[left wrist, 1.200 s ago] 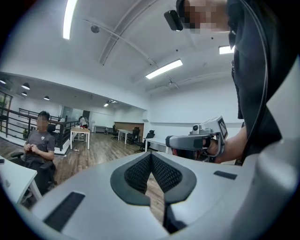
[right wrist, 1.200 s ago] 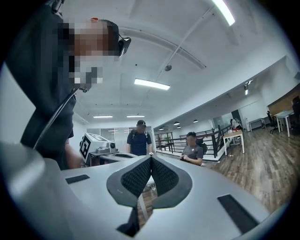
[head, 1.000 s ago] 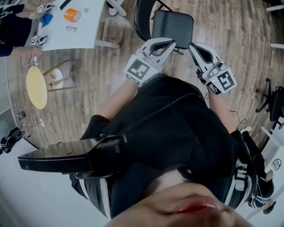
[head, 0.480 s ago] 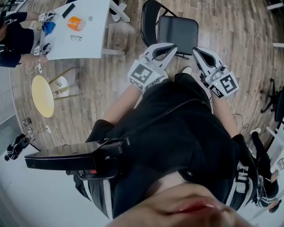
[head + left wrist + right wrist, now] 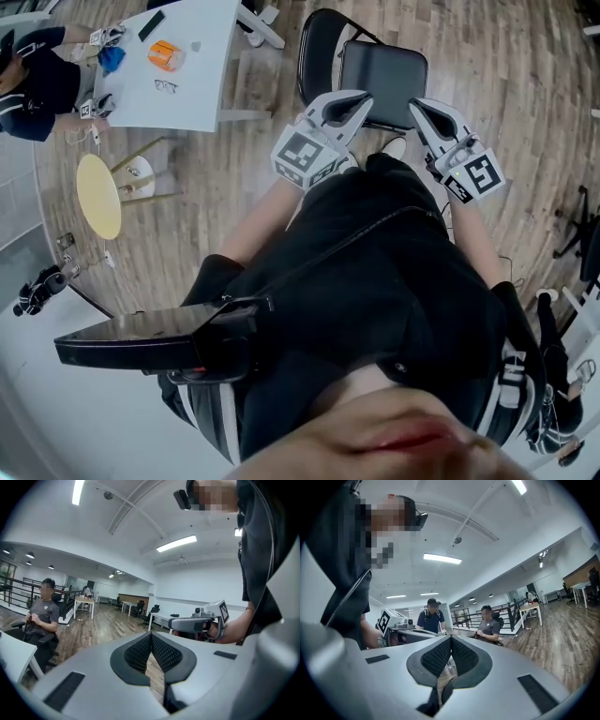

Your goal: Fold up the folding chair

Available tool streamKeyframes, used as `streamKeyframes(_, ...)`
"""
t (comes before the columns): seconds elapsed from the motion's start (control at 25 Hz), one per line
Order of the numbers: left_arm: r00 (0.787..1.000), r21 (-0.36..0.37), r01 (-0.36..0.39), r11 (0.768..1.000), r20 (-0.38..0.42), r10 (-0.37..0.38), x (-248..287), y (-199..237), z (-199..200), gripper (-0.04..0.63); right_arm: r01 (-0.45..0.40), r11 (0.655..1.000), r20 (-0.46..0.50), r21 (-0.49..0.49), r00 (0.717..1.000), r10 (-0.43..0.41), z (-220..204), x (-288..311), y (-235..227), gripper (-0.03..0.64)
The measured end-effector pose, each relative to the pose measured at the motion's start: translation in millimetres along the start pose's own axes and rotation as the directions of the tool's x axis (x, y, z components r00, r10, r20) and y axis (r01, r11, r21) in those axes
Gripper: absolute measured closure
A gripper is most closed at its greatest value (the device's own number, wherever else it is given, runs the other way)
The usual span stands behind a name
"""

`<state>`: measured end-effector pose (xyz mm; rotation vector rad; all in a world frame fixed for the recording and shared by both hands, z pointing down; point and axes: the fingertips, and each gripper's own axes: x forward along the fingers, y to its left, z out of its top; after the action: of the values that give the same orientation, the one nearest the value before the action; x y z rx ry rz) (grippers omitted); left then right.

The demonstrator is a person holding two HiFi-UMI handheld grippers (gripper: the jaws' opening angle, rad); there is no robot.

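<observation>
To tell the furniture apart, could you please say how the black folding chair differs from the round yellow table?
The folding chair is black with a squarish seat; the round yellow table has a pale disc top. The folding chair stands unfolded straight ahead; the round yellow table sits far left, beside the white table. Both stand on the wooden floor.

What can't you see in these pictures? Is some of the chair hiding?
1. Legs and hinges of the chair: in the head view, they are tucked under its seat and behind the left gripper and right gripper.
2. The chair in both gripper views: it can't be made out past each gripper's own grey body.
3. Small things on the white table: in the head view, they are too small to name.
4. Floor by the person's feet: in the head view, it is covered by the black top.
</observation>
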<state>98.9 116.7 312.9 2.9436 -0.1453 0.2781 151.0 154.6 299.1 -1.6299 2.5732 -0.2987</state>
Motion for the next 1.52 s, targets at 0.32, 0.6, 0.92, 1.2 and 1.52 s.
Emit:
streamKeyframes(0.32,0.998,-0.042,-0.028,0.999,-0.049,0.026,52,16,-10,0.590,-0.037,0.999,-0.028,0.039,0.999,0.038,-20,2,-55,0.606)
streamKeyframes(0.6,0.994,-0.071,-0.068,0.995,-0.093,0.061,68,52,-22,0.589,-0.019,0.995,-0.073,0.093,0.997,0.026,-48,16,-90,0.606)
streamKeyframes(0.92,0.942,-0.128,-0.140,0.982,-0.323,0.092,43,148,-93,0.588,0.041,0.982,-0.109,0.183,0.994,-0.022,-111,54,-118,0.606)
streamKeyframes(1.2,0.812,-0.196,-0.295,0.935,-0.568,0.137,12,246,-189,0.478,0.175,0.932,-0.214,0.319,0.971,-0.109,-230,60,-162,0.604)
streamKeyframes(1.52,0.739,-0.256,-0.428,0.867,-0.652,0.172,6,301,-255,0.380,0.324,0.852,-0.251,0.411,0.939,-0.236,-332,32,-213,0.604)
